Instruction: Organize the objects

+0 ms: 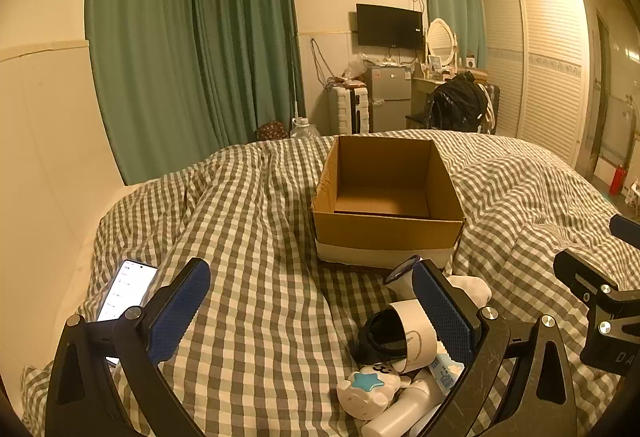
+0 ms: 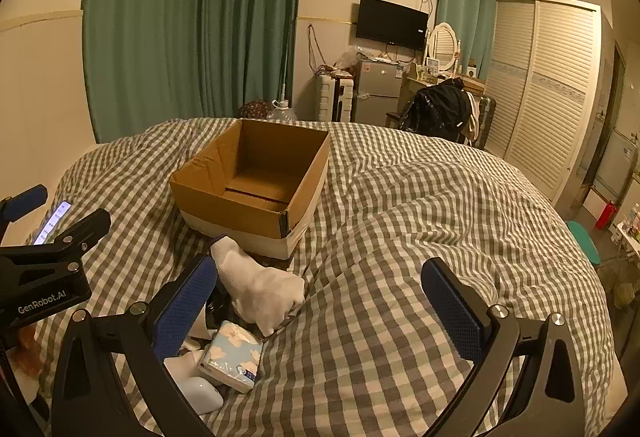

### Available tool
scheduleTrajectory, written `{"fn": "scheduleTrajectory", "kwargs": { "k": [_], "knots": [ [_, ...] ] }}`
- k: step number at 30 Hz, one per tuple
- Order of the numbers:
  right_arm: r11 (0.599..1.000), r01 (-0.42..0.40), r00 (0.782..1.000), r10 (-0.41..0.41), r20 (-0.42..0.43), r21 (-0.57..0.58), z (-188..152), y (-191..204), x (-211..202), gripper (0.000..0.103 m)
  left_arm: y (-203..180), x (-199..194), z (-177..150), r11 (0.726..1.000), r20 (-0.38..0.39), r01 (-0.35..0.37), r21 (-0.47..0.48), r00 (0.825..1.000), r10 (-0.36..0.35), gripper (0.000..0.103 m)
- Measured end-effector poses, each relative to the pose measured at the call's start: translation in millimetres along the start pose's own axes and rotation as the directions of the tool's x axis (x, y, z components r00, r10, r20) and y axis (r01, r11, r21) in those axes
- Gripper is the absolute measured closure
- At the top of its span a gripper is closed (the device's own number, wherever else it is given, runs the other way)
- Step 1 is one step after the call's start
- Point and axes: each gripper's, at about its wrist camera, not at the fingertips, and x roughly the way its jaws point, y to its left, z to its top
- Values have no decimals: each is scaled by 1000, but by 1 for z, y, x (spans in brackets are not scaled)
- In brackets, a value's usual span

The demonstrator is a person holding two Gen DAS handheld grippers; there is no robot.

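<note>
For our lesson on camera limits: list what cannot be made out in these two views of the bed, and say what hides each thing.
- Phone text: too small in both views; its lower end is behind the left gripper.
- Pile beside the box: bottle cut off by the left view's bottom edge.
- Tissue pack: print too small in the right view.
- Items behind the sock: hidden by the right gripper finger.

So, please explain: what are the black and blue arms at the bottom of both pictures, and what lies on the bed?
They are two hand-held grasping tools; a person holds one in each hand. Each picture comes from a camera on one tool, looking along its fingers. The left tool and the right tool are both open and hold nothing. On the checked blanket stands an empty cardboard box. Near it lie a white sock, a tissue pack, a cup and a phone.
</note>
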Motion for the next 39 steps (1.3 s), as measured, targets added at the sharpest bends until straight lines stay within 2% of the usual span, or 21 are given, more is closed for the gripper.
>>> {"fn": "scheduleTrajectory", "kwargs": {
  "k": [26, 35, 39],
  "knots": [
    [998, -45, 999, 45, -13, -32, -2, 9, -1, 0, 4, 3, -2, 1000, -30, 6, -11, 1000, -7, 0],
    [991, -116, 993, 115, -24, -62, 10, 12, -8, 0, -1, 14, -10, 998, -145, 59, 34, 988, -54, 0],
    [990, -113, 993, 109, -43, -89, 11, 11, -4, 0, -2, 21, -15, 997, -181, 62, 46, 982, -53, 0]
  ]
}}
